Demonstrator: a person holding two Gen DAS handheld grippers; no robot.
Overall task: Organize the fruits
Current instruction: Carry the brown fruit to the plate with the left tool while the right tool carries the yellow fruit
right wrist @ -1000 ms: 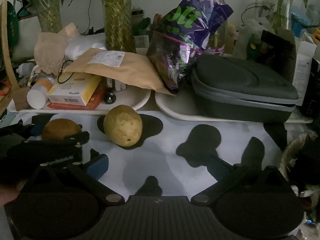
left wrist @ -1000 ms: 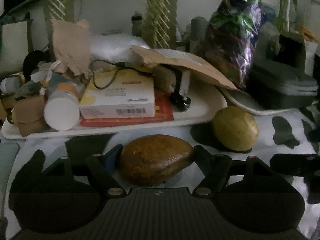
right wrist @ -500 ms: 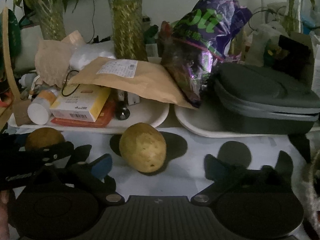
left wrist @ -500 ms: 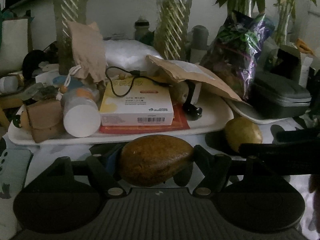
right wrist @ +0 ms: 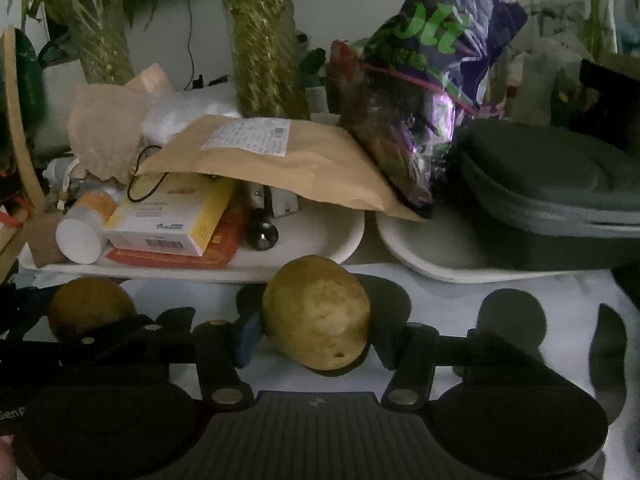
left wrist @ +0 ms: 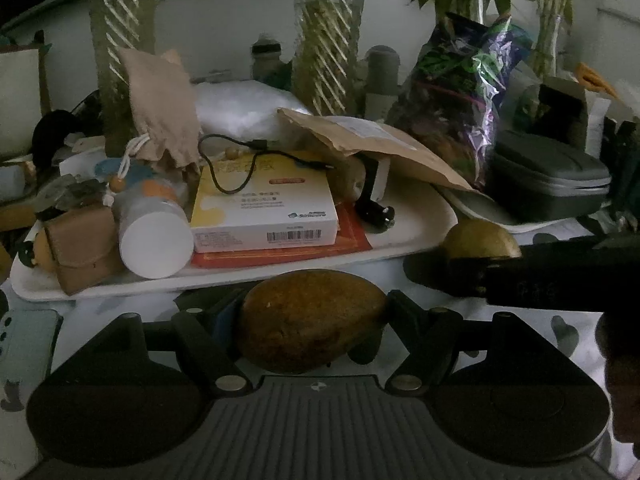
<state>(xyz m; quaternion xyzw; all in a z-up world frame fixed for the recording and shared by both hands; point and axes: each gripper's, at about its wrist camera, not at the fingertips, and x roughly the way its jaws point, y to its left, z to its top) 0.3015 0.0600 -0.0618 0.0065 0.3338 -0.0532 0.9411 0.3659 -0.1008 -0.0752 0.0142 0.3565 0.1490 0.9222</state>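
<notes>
While the left gripper (left wrist: 314, 320) clamps the brown fruit (left wrist: 310, 318), the yellow fruit (right wrist: 316, 312) lies at twelve o'clock between the right gripper's (right wrist: 314, 338) just-closing jaws, long axis tilted toward two o'clock.

Matt brown paper envelope (right wrist: 280, 164) lying beside glossy crinkled plastic snack bag (right wrist: 432, 80), rough dull-skinned yellow fruit (right wrist: 318, 312) sitting before it.
</notes>
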